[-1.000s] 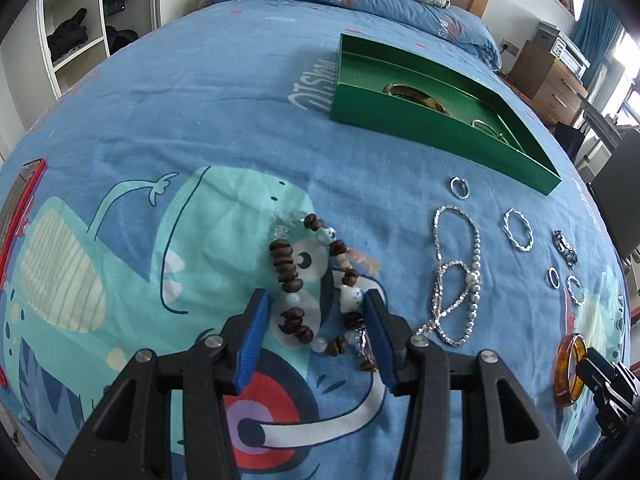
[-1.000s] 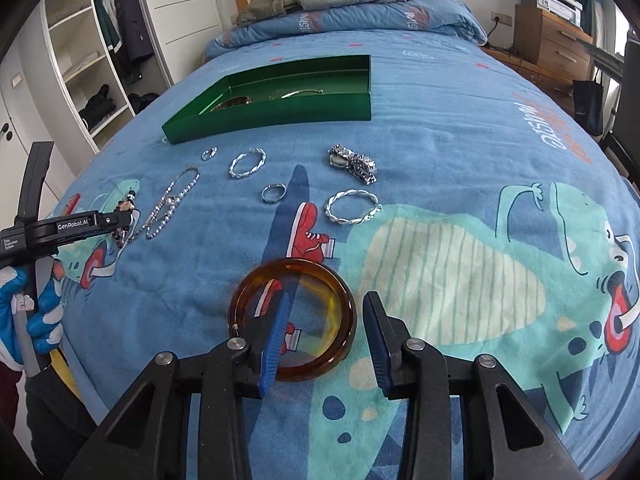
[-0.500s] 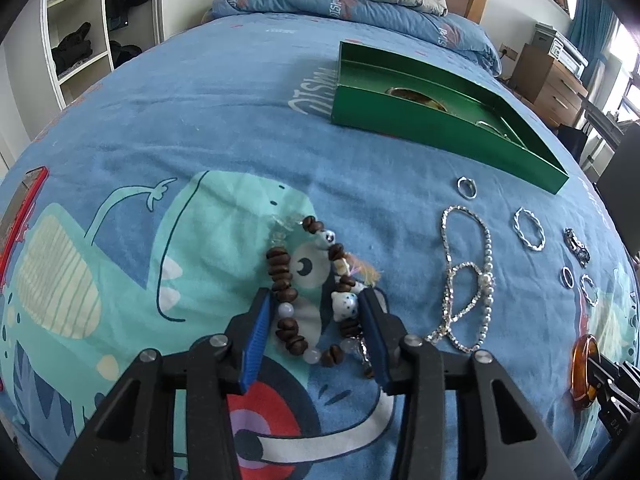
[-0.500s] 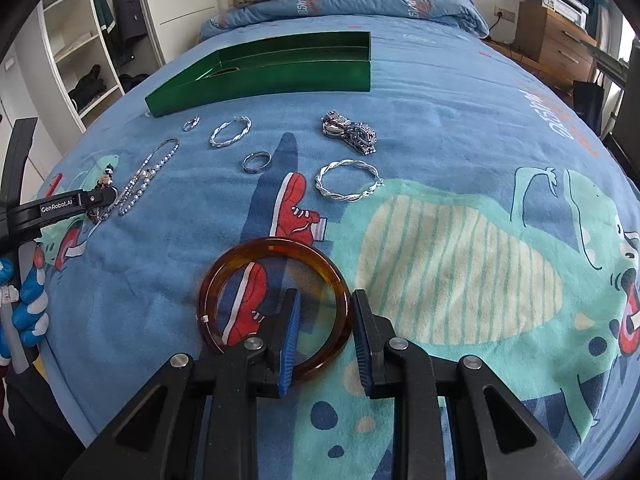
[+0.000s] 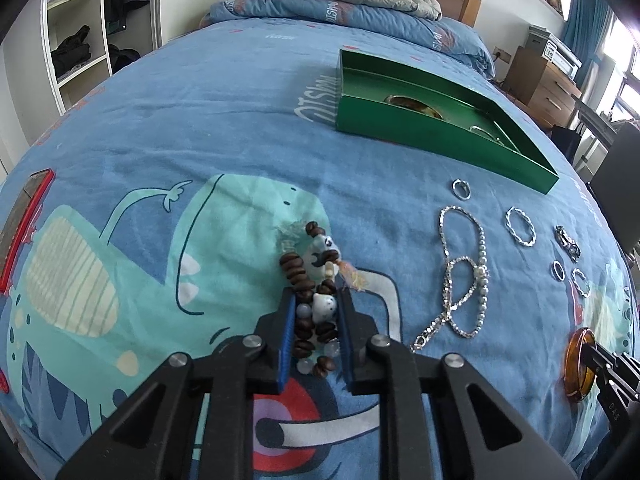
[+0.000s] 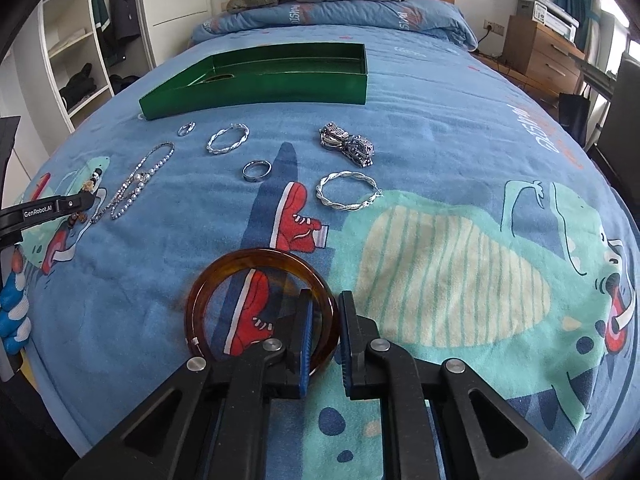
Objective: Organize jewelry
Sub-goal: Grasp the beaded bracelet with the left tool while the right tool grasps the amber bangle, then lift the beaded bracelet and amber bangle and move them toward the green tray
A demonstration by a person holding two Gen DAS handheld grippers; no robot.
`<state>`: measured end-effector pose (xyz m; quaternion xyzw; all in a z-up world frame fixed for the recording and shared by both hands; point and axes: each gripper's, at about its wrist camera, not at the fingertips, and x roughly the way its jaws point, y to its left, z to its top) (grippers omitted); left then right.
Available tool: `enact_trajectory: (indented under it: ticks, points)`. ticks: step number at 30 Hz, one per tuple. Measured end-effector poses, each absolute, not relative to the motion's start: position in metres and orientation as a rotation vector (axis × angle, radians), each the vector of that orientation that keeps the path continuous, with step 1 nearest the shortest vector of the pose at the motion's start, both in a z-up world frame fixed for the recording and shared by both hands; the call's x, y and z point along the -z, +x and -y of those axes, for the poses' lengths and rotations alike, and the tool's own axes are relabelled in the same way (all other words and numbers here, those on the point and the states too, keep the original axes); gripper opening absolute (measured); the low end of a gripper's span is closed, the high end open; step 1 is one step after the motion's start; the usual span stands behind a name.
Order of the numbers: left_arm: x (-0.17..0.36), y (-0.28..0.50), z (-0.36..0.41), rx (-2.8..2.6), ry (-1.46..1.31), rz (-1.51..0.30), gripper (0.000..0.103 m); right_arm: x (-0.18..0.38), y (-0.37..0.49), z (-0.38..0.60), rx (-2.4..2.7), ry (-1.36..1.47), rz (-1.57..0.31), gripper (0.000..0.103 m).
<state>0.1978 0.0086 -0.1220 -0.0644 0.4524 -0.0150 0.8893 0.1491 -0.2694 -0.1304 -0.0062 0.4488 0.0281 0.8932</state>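
A bedroom: the bed (image 6: 420, 92) wears a blue cartoon dinosaur cover, with open shelves to one side and wooden drawers at the far wall. A green tray (image 5: 420, 128) sits out on the cover, toward the pillows, and already has a gold bangle and something thin and silvery in it.

On the near side of the tray, the left gripper (image 5: 316, 316) is down over a brown bead bracelet (image 5: 304, 276). A second ago its jaws stood wide on either side of the loop; now they are closing, and the beads are bunched up between the blue pads, pressed together. The right gripper (image 6: 324, 320), further from the tray, has also narrowed from a wide stance. Its jaws are closing on the rim of an amber bangle (image 6: 224, 276), one pad inside the ring and one outside, both looking to touch the band.

So both hands have gone from straddling to pinching; I judge that each piece is about ready to be lifted and carried to the tray.

Between the grippers and the tray lie the rest: a pearl-and-rhinestone chain (image 5: 464, 272), two twisted silver hoops (image 6: 348, 196), a plain ring (image 6: 257, 170), a small ring (image 6: 186, 129) just in front of the tray, and a bunched silver chain (image 6: 348, 146). All are still to be cleared.
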Motion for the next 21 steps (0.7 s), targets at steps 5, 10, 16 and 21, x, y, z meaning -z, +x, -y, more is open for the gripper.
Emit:
enact_trajectory:
  ticks: [5, 10, 16, 21]
  points:
    - [0.115, 0.189, -0.016, 0.028, -0.143, -0.932, 0.018, 0.124, 0.143, 0.269, -0.049, -0.009, -0.915, 0.011]
    - [0.105, 0.181, -0.024, 0.024, -0.147, -0.917, 0.018, 0.114, 0.136, 0.267, -0.044, -0.008, -0.892, 0.011]
    - [0.091, 0.17, -0.03, 0.026, -0.149, -0.893, 0.018, 0.098, 0.127, 0.265, -0.04, -0.004, -0.857, 0.011]
    - [0.078, 0.16, -0.033, 0.03, -0.151, -0.87, 0.018, 0.082, 0.119, 0.262, -0.04, -0.003, -0.82, 0.011]
